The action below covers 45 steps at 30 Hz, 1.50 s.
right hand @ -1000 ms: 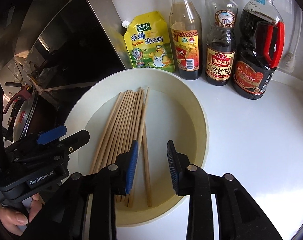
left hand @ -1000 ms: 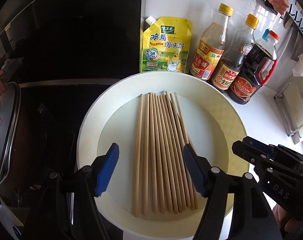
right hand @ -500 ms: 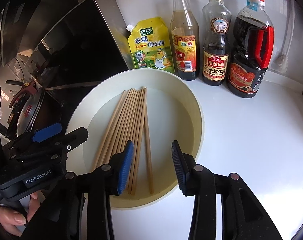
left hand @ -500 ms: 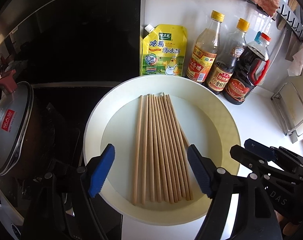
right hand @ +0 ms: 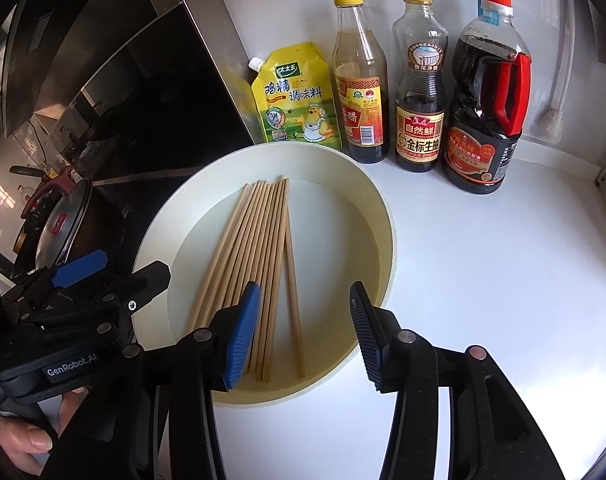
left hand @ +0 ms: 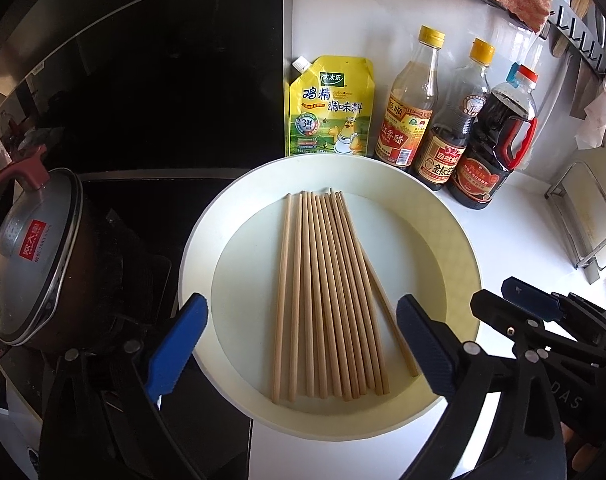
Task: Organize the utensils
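Several wooden chopsticks (left hand: 327, 296) (right hand: 259, 256) lie side by side in a wide cream bowl (left hand: 459, 240) (right hand: 379, 216) on the white counter. My left gripper (left hand: 301, 350) hovers over the near ends of the bundle, its jaws opening wide on either side and touching none of the sticks. My right gripper (right hand: 305, 332) hangs over the bowl's near right part, jaws opening, with only the rightmost stick's end below the gap. Each gripper also appears in the other's view: the right gripper (left hand: 543, 320) at the bowl's right, the left gripper (right hand: 91, 280) at its left.
A yellow seasoning pouch (left hand: 330, 110) and three sauce bottles (left hand: 413, 104) (right hand: 419, 92) (right hand: 485, 104) stand behind the bowl by the wall. A lidded pot (left hand: 35, 256) sits on the dark stove to the left. White counter (right hand: 503, 280) stretches to the right. A wire rack (left hand: 587, 220) stands far right.
Both grippers have opened wider and pulled back and up from the bowl. The chopsticks lie in the bowl as before, a little more spread.
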Each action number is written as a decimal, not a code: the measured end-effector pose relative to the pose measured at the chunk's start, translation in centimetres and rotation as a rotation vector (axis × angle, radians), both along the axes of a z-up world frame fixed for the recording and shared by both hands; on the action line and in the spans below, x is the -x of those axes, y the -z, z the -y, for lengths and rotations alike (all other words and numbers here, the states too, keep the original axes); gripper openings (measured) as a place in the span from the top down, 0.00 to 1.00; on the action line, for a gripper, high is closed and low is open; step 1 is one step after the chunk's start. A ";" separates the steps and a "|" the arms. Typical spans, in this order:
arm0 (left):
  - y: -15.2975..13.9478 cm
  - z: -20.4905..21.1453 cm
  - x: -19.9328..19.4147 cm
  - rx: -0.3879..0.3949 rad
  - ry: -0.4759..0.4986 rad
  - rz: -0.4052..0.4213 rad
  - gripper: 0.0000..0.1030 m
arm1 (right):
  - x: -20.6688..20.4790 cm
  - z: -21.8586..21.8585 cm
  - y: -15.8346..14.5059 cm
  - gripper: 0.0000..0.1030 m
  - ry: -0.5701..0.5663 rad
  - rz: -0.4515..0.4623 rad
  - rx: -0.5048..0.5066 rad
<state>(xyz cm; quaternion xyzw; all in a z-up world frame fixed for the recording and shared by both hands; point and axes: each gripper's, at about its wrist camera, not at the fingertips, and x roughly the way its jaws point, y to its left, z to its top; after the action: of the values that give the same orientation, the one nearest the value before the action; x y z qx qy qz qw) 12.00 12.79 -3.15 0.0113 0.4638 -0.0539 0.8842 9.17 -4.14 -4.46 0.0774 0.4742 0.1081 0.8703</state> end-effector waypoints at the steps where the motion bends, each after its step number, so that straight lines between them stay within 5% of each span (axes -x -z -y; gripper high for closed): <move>1: 0.0 0.0 0.0 -0.002 -0.002 0.000 0.07 | 0.0 0.0 0.0 0.56 0.001 0.000 0.001; 11: 0.1 -0.1 0.0 -0.012 -0.003 -0.003 0.07 | 0.2 0.0 0.0 0.52 0.012 -0.003 0.018; 22: 0.1 -0.3 0.0 -0.018 -0.009 -0.002 0.07 | 0.3 0.0 -0.3 0.34 0.036 0.011 0.050; 45: 0.6 0.0 -0.1 -0.015 -0.002 -0.021 0.07 | 0.4 0.1 -0.2 0.34 0.047 0.002 0.048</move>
<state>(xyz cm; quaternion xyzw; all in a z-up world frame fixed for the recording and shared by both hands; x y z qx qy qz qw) 12.09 12.82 -3.75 0.0169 0.4736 -0.0498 0.8791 8.73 -4.21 -4.22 0.0675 0.4740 0.0761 0.8746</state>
